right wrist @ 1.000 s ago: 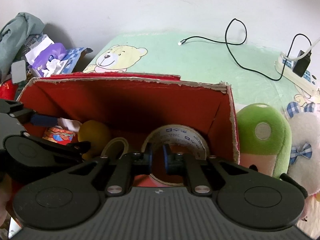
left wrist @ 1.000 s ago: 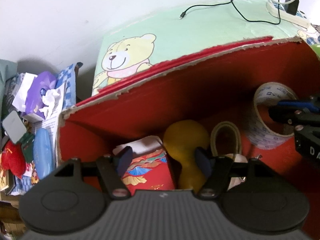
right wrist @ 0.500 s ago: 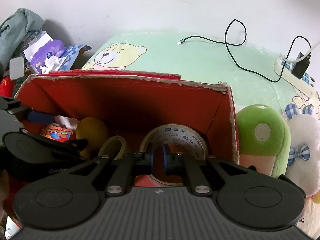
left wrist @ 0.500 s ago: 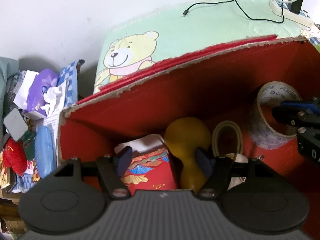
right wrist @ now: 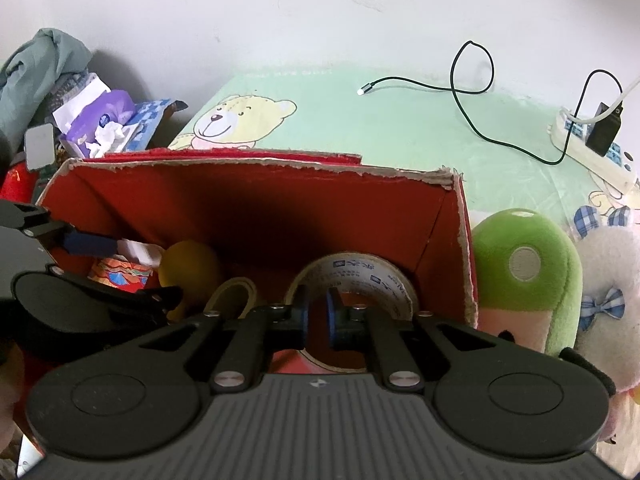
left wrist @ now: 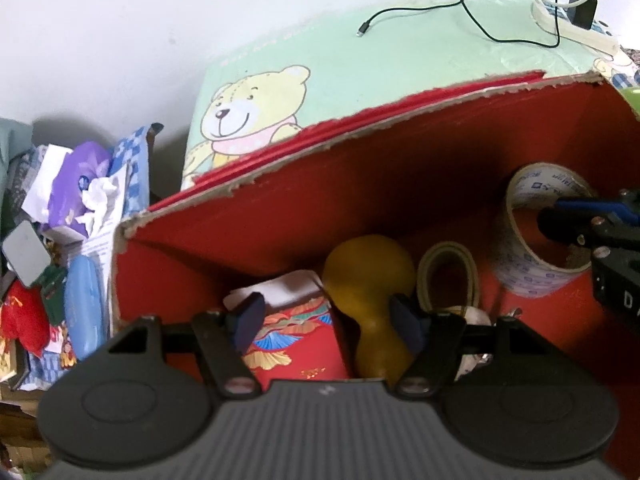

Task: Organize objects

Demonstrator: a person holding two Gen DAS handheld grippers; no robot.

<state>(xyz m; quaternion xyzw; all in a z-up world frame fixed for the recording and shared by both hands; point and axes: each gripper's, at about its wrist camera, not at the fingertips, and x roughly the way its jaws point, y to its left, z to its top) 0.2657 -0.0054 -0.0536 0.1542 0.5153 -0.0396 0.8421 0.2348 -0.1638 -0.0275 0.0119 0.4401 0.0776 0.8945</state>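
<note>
Left gripper (left wrist: pixel 326 318): jaws spread wide, nothing pinched, hanging over the near-left part of the red cardboard box (left wrist: pixel 400 184), above a yellow rounded object (left wrist: pixel 368 276) and a red patterned packet (left wrist: pixel 296 340).
Right gripper (right wrist: pixel 317 317): jaws nearly pressed together, in the ring of the large tape roll (right wrist: pixel 356 276); whether they pinch its wall, I cannot tell.
Large tape roll: standing on edge in the box's right end.
Small tape roll (left wrist: pixel 448 276): between the yellow object and the large roll.
Green plush toy (right wrist: pixel 524 276): just outside the box's right wall.

The red box (right wrist: pixel 256 216) is matt cardboard with rough, torn edges. The tape roll (right wrist: pixel 360 276) at lower centre looks like glossy printed film on a paper core. At right, the green toy (right wrist: pixel 524 272) is fuzzy plush. The yellow object (left wrist: pixel 368 272) seems smooth, perhaps plastic.
</note>
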